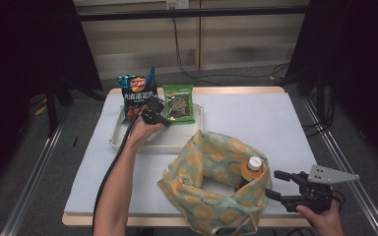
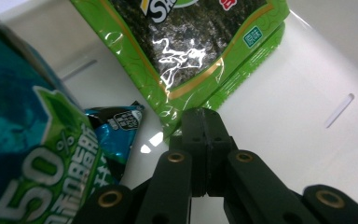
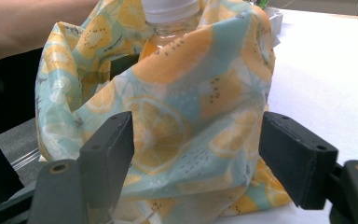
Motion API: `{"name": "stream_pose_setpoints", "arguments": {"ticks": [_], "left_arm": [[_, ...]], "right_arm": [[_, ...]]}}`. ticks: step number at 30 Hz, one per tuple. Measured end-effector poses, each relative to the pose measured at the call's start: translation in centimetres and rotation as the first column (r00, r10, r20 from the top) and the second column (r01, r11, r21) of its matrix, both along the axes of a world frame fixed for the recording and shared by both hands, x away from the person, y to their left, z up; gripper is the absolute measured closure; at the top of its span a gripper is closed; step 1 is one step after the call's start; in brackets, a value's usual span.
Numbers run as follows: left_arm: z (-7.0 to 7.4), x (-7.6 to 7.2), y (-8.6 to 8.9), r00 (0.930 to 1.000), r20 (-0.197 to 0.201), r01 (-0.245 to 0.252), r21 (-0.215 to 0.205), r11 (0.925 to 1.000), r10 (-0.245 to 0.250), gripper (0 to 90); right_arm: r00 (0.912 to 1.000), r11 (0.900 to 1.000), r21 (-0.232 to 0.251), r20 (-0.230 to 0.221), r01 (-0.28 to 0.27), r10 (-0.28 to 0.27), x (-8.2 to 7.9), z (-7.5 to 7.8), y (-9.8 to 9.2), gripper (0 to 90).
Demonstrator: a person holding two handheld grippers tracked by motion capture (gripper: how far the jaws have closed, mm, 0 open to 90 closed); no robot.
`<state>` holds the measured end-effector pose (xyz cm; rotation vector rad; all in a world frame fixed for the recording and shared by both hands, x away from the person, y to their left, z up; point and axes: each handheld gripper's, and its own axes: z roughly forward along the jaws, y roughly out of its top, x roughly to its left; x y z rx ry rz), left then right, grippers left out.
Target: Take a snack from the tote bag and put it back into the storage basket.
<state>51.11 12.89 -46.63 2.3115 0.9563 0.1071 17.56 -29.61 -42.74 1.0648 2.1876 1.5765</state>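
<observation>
The left claw [image 2: 204, 122], pressed together, is pinching the green seaweed packet [image 2: 186, 44] in the tray [image 1: 152, 140] near the table's far edge. Next: carrying it into the fruit-print bag [image 1: 211, 182], beside which the right claw [image 1: 274, 184] is waiting, spread.

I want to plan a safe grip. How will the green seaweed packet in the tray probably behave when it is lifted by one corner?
The green seaweed packet is probably very light: flat and thin. Its glossy, crinkled film may be slippery and will likely flex and droop from the corner where the left gripper is shut. The contents could be brittle, so squeezing the middle seems unwise.
</observation>
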Motion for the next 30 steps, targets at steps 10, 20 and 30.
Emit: {"name": "stream_pose_setpoints", "arguments": {"ticks": [10,20,30], "left_arm": [[2.2,-2.7,0.9,0.9963,0.077,0.047,-0.13,0.9904,-0.037,85.2],[4.6,-6.8,1.7,0.9862,0.16,0.079,-0.217,0.973,-0.044,70.0],[5.4,-10.9,2.9,0.977,0.211,0.095,-0.29,0.9523,-0.033,63.0]], "right_arm": [[1.0,1.0,0.001,0.005,0.007,-0.007,0.1,0.1,0.1,26.5],[0.9992,0.999,0.012,0.027,0.03,-0.03,0.4,0.7,0.3,28.7],[0.9985,0.999,0.008,0.044,0.032,-0.032,-0.2,1.1,0.2,33.6]]}}
